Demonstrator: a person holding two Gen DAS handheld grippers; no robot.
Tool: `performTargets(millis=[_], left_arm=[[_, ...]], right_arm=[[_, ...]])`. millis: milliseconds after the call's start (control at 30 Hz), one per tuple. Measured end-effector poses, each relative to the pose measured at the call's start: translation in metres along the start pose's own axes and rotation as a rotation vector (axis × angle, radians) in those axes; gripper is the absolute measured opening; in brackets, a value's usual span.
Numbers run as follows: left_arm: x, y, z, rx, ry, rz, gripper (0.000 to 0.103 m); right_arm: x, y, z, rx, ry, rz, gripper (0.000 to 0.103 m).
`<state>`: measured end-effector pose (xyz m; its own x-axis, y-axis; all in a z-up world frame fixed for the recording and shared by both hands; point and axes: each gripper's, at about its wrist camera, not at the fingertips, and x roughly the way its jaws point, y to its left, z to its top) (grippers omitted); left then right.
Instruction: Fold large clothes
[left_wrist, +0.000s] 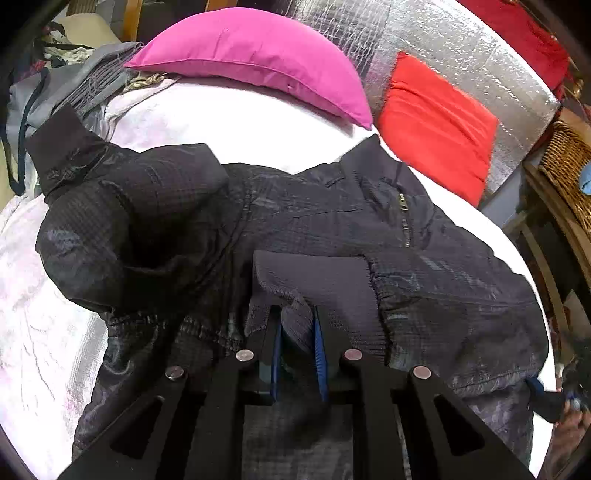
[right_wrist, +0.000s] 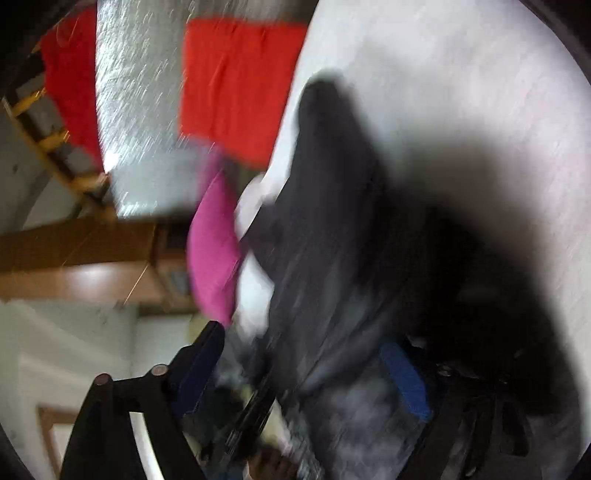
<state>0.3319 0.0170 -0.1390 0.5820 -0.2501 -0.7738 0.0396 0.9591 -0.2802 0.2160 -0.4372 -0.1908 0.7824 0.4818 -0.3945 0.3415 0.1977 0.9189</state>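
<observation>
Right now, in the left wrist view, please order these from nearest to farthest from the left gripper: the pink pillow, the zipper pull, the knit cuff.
1. Knit cuff: pinched in the left gripper.
2. Zipper pull: further up, to the right, on the black jacket.
3. Pink pillow: at the top, beyond the jacket.

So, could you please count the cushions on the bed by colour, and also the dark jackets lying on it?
Pink cushion: 1
Red cushion: 1
Dark jacket: 1
Total: 3

The left gripper is shut on the jacket's cuff.
</observation>
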Motion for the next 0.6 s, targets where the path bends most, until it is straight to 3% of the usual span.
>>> performTargets(millis=[33,133,200,233,267,300,333,467,600], left_arm=[[-0.001,-0.001,-0.001,0.004,0.0,-0.002,0.017],[0.004,-0.01,-0.005,0.045,-0.008,0.033,0.017],[0.013,-0.009,-0.008,0.033,0.018,0.036,0.017],[0.014,-0.007,-0.01,0.031,0.022,0.034,0.017],[0.014,-0.006,-0.011,0.033,0.02,0.034,0.018],[0.014,-0.006,-0.011,0.037,0.018,0.033,0.019],[0.013,-0.006,-0.011,0.042,0.018,0.03,0.019],[0.014,-0.004,-0.009,0.036,0.019,0.027,0.02],[0.016,-0.007,-0.011,0.046,0.016,0.042,0.02]], right_arm=[[-0.003,-0.005,0.0,0.012,-0.016,-0.042,0.019],[-0.001,-0.008,-0.005,-0.063,0.009,-0.157,0.02],[-0.007,-0.007,-0.007,-0.069,0.028,-0.167,0.023],[-0.013,-0.002,-0.008,-0.092,0.03,-0.174,0.033],[-0.018,0.003,-0.008,-0.121,0.03,-0.18,0.069],[-0.027,0.014,-0.009,-0.17,0.025,-0.191,0.09],[-0.036,0.025,-0.011,-0.22,0.002,-0.202,0.102],[-0.047,0.063,-0.004,-0.419,-0.087,-0.292,0.102],[-0.009,0.063,0.013,-0.532,0.009,-0.403,0.099]])
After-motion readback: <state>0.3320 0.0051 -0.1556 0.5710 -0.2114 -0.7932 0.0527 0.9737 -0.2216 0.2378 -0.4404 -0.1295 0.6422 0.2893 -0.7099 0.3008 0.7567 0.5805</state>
